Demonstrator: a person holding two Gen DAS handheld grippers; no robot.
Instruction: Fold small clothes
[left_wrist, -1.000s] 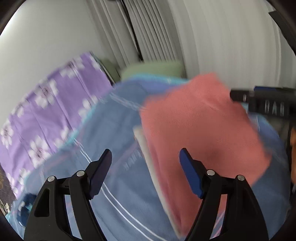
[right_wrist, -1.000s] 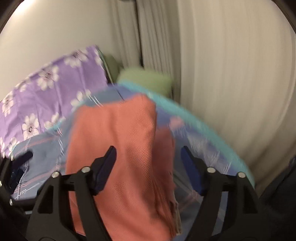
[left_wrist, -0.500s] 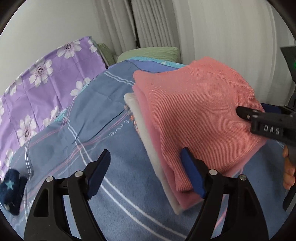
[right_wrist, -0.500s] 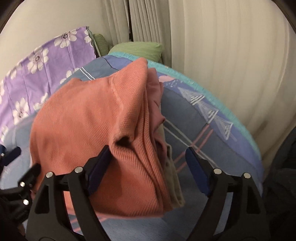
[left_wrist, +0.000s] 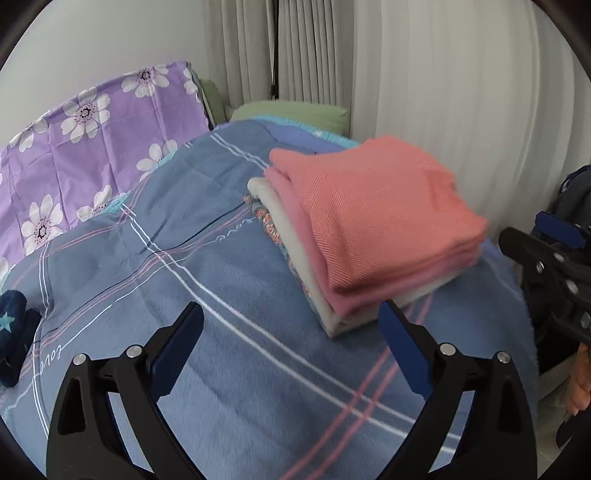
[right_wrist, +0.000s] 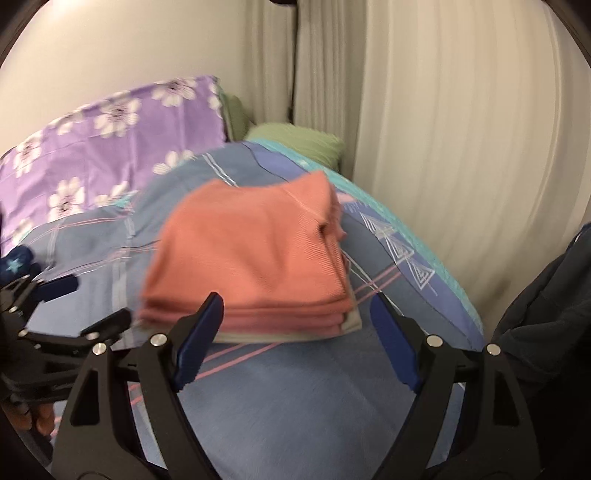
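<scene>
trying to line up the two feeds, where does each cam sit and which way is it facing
Left wrist: rides the left gripper, looking across the bed at the folded stack; its open fingers show, right gripper at right.
Right wrist: rides the right gripper, facing the stack's near edge; its open fingers show, left gripper at left.
Shared: stack, bed, purple floral pillow, curtains.

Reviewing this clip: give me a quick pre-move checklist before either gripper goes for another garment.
1. Left gripper open and empty: ok.
2. Right gripper open and empty: ok.
3. Folded coral-orange knit garment resting flat on top of the stack: ok.
4. Stack of folded clothes with edges aligned: not ok; lower layers stick out on one side.
5. Next piece, the dark navy star-print cloth at the blue plaid blanket edge, within reach: cannot tell.
</scene>
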